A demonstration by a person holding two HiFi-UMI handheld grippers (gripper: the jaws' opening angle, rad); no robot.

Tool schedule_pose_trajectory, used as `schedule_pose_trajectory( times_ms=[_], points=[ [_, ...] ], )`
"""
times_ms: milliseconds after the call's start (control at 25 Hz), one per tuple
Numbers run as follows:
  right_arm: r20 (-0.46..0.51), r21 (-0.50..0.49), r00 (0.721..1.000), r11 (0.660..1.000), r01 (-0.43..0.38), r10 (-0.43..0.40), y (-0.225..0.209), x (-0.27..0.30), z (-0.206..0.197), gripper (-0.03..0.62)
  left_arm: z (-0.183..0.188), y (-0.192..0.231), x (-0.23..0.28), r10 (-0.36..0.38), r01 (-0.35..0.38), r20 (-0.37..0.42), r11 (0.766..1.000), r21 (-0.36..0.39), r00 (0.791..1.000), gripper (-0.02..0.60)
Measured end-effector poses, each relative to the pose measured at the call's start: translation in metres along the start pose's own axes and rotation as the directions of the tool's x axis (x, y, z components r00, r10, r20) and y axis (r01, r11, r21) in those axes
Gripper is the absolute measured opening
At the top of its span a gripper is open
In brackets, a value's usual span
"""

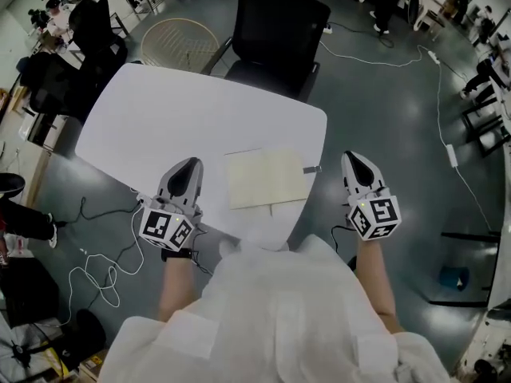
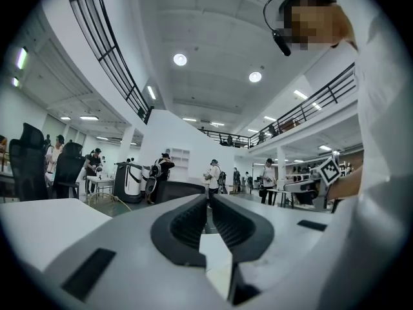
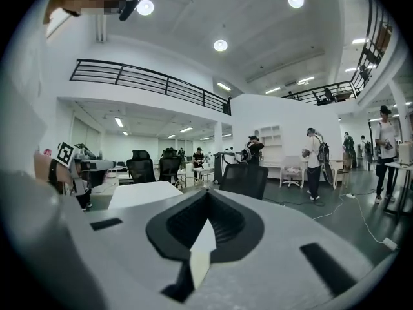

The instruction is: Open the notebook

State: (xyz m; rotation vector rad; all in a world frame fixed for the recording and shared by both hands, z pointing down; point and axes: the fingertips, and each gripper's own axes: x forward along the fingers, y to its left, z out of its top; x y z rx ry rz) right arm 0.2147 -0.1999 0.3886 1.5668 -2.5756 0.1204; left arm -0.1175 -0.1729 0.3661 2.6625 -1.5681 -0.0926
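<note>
The closed notebook [image 1: 266,178] lay flat on the white surface [image 1: 160,118], between both grippers. It looked light and thin, with a bendable cover best lifted at its right edge. The left gripper [image 1: 190,166] had its fingers a sliver apart and empty. The right gripper [image 1: 352,159] had its fingers clenched on nothing.

a big open-plan office hall — mezzanine railings [image 3: 148,79] and round ceiling lights [image 3: 221,45] above the right gripper [image 3: 206,194]; ahead of it black office chairs [image 3: 242,179], white desks [image 3: 139,196], people [image 3: 314,163] standing about; cables [image 1: 438,102] trail over the grey floor [image 1: 383,110] to its right
</note>
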Motion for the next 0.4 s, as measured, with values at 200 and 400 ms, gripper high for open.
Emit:
schedule_pose_trajectory(
  times_ms=[200, 400],
  points=[
    [-0.014, -0.023, 0.999, 0.999, -0.038, 0.037, 0.0, -0.001, -0.004, 0.001, -0.012, -0.011, -0.005, 0.014, -0.014, 0.003, 1.0, -0.014, 1.0, 0.028],
    [-0.021, -0.027, 0.998, 0.998, -0.051, 0.051, 0.0, -0.002, -0.008, 0.002, -0.013, -0.014, -0.009, 0.029, -0.029, 0.007, 1.0, -0.004, 1.0, 0.028]
  ],
)
